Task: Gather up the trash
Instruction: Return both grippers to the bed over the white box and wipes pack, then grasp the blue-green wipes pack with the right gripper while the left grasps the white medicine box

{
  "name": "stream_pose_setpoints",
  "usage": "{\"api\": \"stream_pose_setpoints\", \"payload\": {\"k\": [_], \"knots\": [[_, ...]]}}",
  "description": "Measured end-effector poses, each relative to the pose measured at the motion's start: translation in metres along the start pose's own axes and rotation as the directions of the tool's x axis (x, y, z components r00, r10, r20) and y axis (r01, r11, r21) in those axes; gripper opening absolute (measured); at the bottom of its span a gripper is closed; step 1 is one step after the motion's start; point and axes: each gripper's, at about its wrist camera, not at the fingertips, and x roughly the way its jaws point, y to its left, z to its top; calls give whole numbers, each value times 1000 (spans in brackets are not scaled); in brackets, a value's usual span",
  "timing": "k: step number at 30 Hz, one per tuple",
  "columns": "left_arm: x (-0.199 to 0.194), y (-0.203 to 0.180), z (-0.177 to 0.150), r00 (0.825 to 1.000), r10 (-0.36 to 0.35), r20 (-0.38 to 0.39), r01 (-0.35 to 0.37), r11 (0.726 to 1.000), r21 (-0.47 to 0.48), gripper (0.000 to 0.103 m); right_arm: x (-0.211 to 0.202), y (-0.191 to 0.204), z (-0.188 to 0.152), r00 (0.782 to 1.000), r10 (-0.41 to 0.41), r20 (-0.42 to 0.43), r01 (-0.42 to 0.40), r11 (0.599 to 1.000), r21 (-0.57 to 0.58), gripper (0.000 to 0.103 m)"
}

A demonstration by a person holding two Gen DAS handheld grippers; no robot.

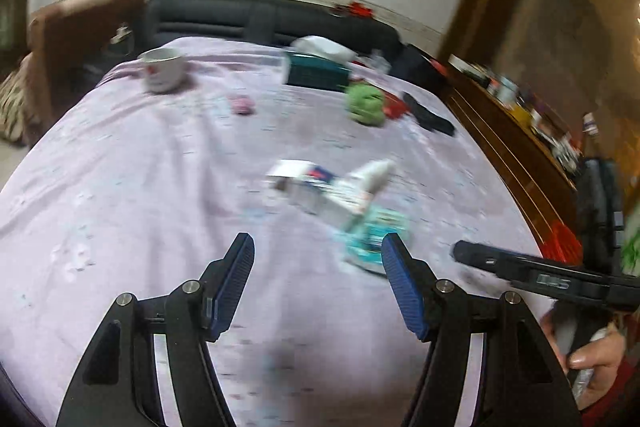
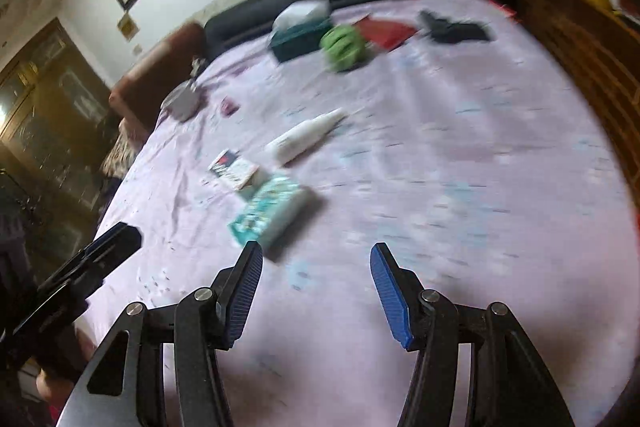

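pale lilac cloth with faint little prints, white bottle, teal and white pack, bright green ball, red packet, white cup, pink blob, blue pads on black hand-held gripper

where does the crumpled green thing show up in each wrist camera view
Left wrist view: the crumpled green thing lies on the far right part of the table, in front of the teal tissue box.
Right wrist view: the crumpled green thing sits upper centre, right of the teal tissue box.
Shared landmark: the white tube lying mid-table, nearer the camera than the green thing in both.
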Motion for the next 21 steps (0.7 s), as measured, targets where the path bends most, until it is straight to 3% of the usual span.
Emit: {"api": "stream_pose_setpoints", "payload": {"k": [6, 10, 12, 15, 21], "knots": [[-2, 36, 1, 1000, 12, 4, -11, 998, -67, 65, 76, 25, 17, 994, -6, -112, 11, 999, 44, 59], [-2, 44, 3, 1000, 12, 4, -11, 997, -81, 65, 103, 38, 22, 991, 2, -136, 5, 999, 53, 47], [-1, 42, 6, 1000, 13, -4, -13, 997, -79, 65, 104, 44, 21, 993, -10, -115, 15, 999, 39, 22], [5, 34, 10, 1000, 4, -17, -6, 997, -74, 70, 91, 44, 20, 997, -8, -80, 10, 1000, 27, 14], [36, 13, 27, 998, -23, -60, 14, 988, -153, 73, 40, 17, 26, 991, -92, 99, 91, 996, 15, 13]]}}
